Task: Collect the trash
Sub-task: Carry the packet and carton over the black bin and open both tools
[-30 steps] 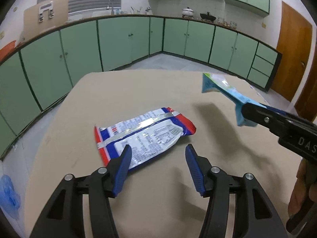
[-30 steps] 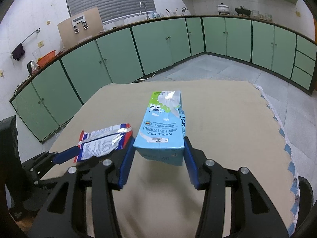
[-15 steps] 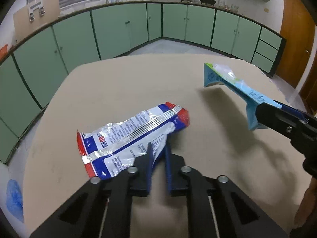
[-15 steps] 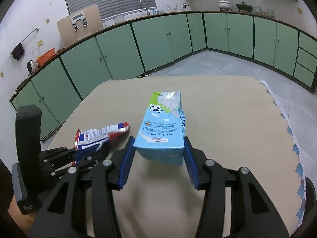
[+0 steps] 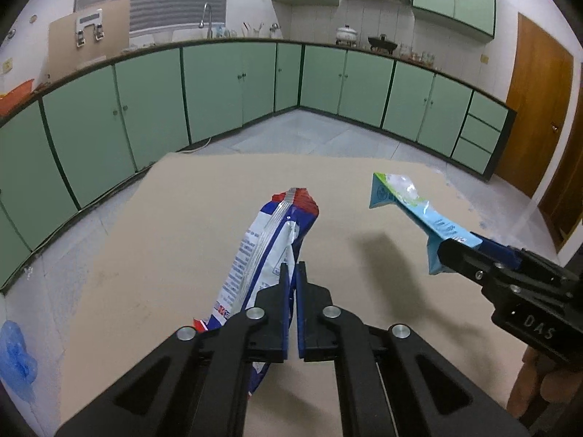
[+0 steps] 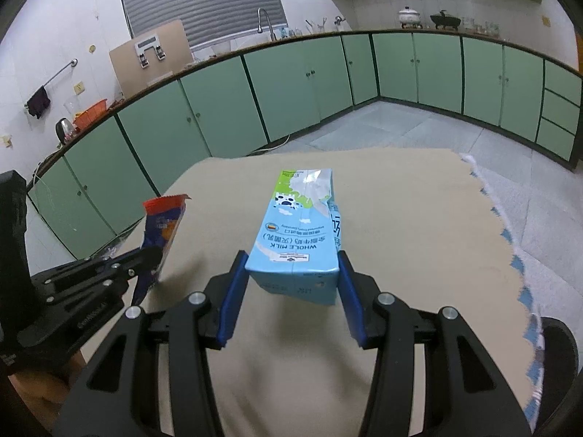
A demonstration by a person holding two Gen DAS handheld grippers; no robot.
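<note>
Left gripper pinching a red, white and blue snack wrapper lifted above the beige table, right gripper clamping a light blue milk carton held in the air, green kitchen cabinets behind.

Snack wrapper: red, white, blue with silver seam; milk carton: light blue, green top; surface: plain beige.

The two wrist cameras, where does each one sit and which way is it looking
Left wrist: on the left gripper, facing down over the table; its pads pinch the snack wrapper; the other hand shows.
Right wrist: on the right gripper, facing the same table; it clamps the milk carton.
Shared: both items, both grippers, the green cabinets.
</note>
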